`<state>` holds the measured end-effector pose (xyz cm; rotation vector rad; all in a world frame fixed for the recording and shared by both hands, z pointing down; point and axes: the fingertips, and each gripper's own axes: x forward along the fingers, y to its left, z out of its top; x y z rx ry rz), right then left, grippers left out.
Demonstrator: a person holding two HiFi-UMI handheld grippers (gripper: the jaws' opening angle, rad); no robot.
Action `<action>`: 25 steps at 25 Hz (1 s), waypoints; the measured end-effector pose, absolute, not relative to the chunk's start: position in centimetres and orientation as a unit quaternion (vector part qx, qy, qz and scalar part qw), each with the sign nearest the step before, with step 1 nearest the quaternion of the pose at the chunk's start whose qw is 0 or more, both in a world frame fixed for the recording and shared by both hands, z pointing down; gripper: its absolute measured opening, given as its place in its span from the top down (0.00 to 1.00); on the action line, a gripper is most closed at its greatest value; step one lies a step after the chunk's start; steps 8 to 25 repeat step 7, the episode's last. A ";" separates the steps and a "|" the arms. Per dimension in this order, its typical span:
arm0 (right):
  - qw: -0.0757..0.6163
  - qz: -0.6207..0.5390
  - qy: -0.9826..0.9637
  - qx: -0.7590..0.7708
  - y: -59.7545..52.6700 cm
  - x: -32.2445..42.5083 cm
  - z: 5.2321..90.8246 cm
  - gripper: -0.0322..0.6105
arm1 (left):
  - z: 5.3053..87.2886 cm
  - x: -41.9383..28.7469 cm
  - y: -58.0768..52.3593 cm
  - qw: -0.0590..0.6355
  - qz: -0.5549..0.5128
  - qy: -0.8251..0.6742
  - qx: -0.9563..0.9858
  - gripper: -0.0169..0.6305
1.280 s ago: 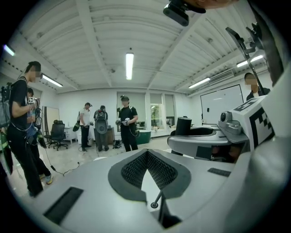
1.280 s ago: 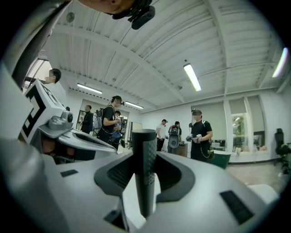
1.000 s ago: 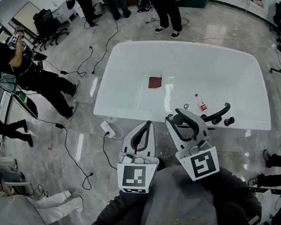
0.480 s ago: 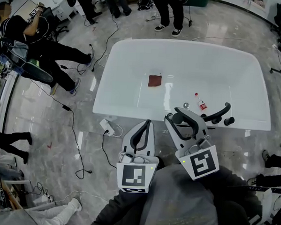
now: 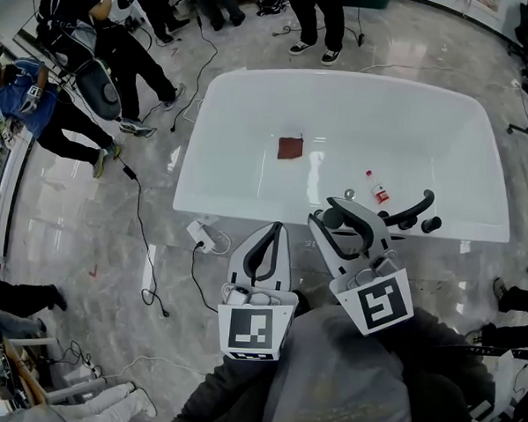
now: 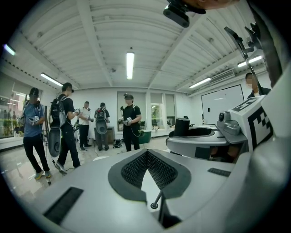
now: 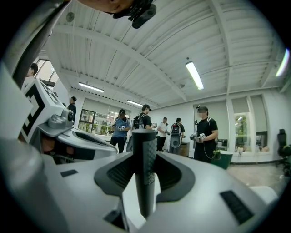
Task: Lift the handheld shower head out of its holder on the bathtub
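The black handheld shower head (image 7: 144, 173) stands upright between the pads of my right gripper (image 7: 144, 157), which is shut on its ribbed handle. From above, its dark round end (image 5: 331, 221) shows at the tip of the right gripper (image 5: 334, 223), just over the near rim of the white bathtub (image 5: 213, 205). A black curved faucet arm (image 5: 416, 209) and a knob (image 5: 431, 225) sit on that rim to the right. My left gripper (image 5: 274, 229) hangs left of it over the floor, shut and empty, its pads meeting at the tip (image 6: 147, 153).
Inside the tub lie a brown cloth (image 5: 290, 148) and a small bottle (image 5: 377, 190). A white power strip (image 5: 202, 238) and black cables lie on the floor by the tub's near left corner. Several people stand beyond the tub and to the left.
Both grippers have hardly moved. The people at the left of the room have walked to new spots.
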<state>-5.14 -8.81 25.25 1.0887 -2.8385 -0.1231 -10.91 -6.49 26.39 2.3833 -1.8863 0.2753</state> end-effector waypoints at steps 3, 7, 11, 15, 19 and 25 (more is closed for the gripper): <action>0.050 -0.041 -0.932 0.356 -8.8 -5.1 25.2 0.73 | 26.3 -10.8 -6.5 0.051 0.090 -0.618 0.780 0.97; 0.049 -0.043 -0.933 0.355 -8.9 -5.0 25.0 0.73 | 26.1 -10.6 -6.6 0.054 0.090 -0.618 0.779 0.97; 0.049 -0.043 -0.933 0.355 -8.9 -5.0 25.0 0.73 | 26.1 -10.6 -6.6 0.054 0.090 -0.618 0.779 0.97; 0.049 -0.043 -0.933 0.355 -8.9 -5.0 25.0 0.73 | 26.1 -10.6 -6.6 0.054 0.090 -0.618 0.779 0.97; 0.049 -0.043 -0.933 0.355 -8.9 -5.0 25.0 0.73 | 26.1 -10.6 -6.6 0.054 0.090 -0.618 0.779 0.97; 0.049 -0.043 -0.933 0.355 -8.9 -5.0 25.0 0.73 | 26.1 -10.6 -6.6 0.054 0.090 -0.618 0.779 0.97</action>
